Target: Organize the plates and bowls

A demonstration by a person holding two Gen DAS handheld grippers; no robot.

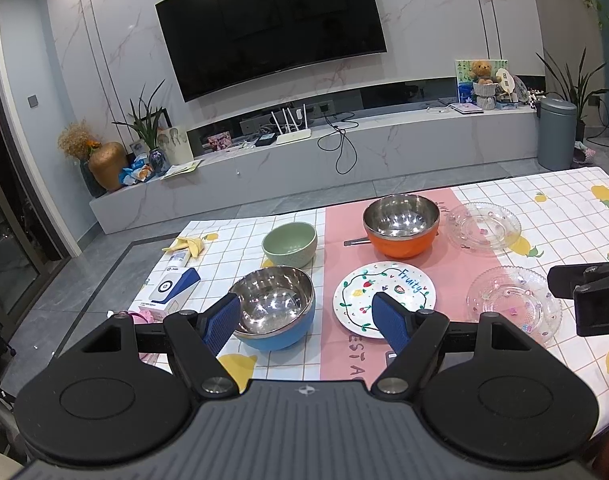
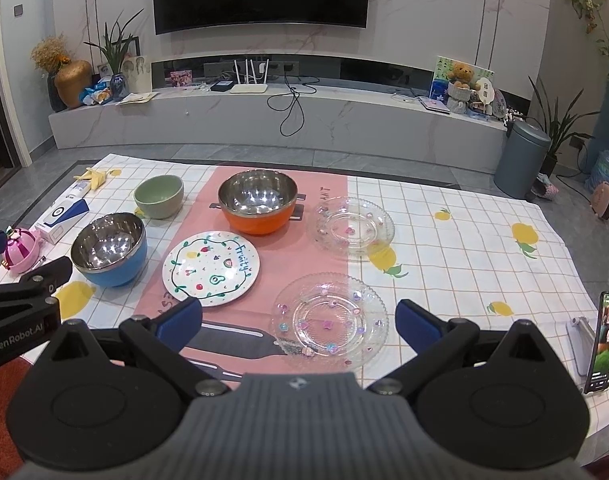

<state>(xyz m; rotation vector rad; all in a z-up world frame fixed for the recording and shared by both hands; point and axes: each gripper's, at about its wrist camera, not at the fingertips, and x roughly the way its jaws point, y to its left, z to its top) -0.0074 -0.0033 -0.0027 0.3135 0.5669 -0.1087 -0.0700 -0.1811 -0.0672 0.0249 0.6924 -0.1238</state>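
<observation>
both the left gripper [image 1: 306, 322] and right gripper [image 2: 298, 320] hover wide open and empty, the blue steel bowl [image 1: 275, 312], fruity plate [image 1: 384, 298] and near glass plate [image 2: 329, 322] lying separately on the tablecloth [image 2: 464, 240], where thin slick glass rims could slip from the pads.

Bowls: blue steel-lined bowl [image 2: 109, 255] near-left; green bowl [image 2: 159, 196] behind it; orange steel-lined bowl [image 2: 257, 201] on the pink strip — all upright, empty.
Plates: painted "Fruity" plate [image 2: 211, 268] centre; two clear glass plates [image 2: 351, 227] [image 2: 329, 321] to its right — flat, apart.
</observation>
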